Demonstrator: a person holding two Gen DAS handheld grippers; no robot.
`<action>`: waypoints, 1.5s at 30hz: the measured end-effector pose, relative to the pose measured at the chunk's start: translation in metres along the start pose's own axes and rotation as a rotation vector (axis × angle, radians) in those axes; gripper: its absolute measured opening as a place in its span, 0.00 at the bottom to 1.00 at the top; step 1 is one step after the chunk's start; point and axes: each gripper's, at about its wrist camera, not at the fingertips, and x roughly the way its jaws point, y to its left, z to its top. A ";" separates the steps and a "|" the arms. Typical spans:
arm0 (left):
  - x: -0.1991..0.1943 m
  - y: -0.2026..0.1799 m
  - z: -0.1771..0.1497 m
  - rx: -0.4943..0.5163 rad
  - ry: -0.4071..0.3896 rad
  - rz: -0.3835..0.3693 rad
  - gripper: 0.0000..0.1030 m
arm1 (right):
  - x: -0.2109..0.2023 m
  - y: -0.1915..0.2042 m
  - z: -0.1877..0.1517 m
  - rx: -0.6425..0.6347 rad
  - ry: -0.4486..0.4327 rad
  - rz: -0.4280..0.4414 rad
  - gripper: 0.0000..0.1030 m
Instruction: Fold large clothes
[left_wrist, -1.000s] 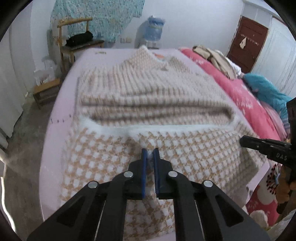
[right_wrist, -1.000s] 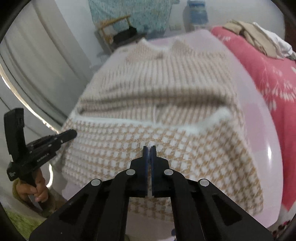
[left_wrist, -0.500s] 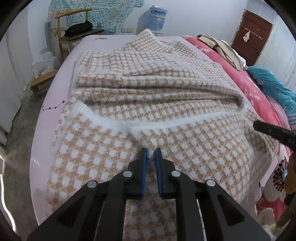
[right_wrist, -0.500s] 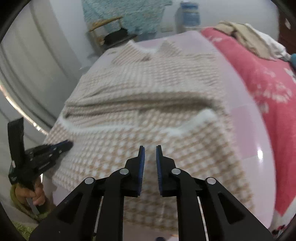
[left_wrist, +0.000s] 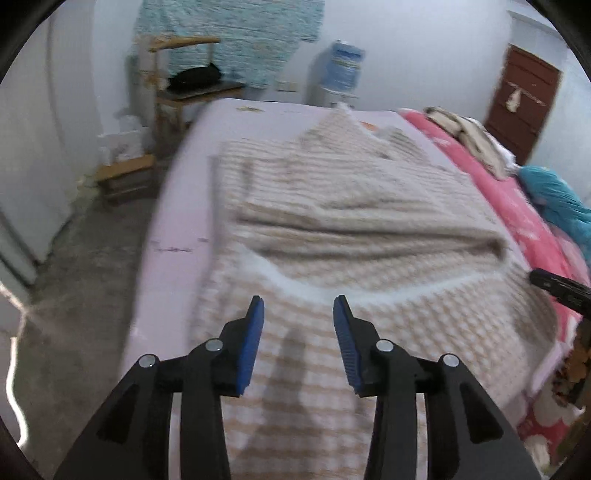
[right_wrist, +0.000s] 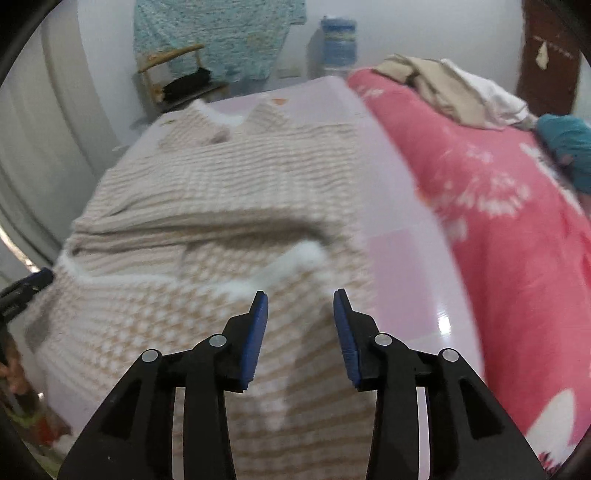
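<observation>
A large beige-and-white checked knit garment (left_wrist: 362, 229) lies on the pale pink table (left_wrist: 177, 206), its lower part folded up over the body with a fuzzy white hem across the middle. It also shows in the right wrist view (right_wrist: 207, 206). My left gripper (left_wrist: 298, 306) is open and empty, above the near folded layer left of centre. My right gripper (right_wrist: 300, 301) is open and empty, above the garment's right edge near the white hem (right_wrist: 295, 258). The right gripper's tip (left_wrist: 557, 286) shows at the right edge of the left wrist view.
A pink floral bedcover (right_wrist: 498, 206) lies to the right with a pile of clothes (right_wrist: 450, 92) and a teal cloth (right_wrist: 565, 144). A wooden chair (left_wrist: 184, 85), a water dispenser (left_wrist: 343, 70) and a low stool (left_wrist: 125, 173) stand beyond the table.
Both grippers have opened wide and let go of the garment's folded edge, then drawn back a little. The fold now lies on the garment body.
</observation>
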 end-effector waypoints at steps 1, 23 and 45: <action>0.003 0.003 0.001 -0.004 0.008 0.022 0.37 | 0.003 -0.005 0.002 0.005 0.003 -0.008 0.35; 0.016 -0.002 -0.003 0.099 -0.009 0.142 0.10 | 0.010 0.001 0.001 -0.034 -0.034 -0.054 0.05; 0.037 0.013 0.029 0.025 -0.099 0.177 0.22 | 0.046 -0.014 0.046 0.023 -0.074 -0.037 0.40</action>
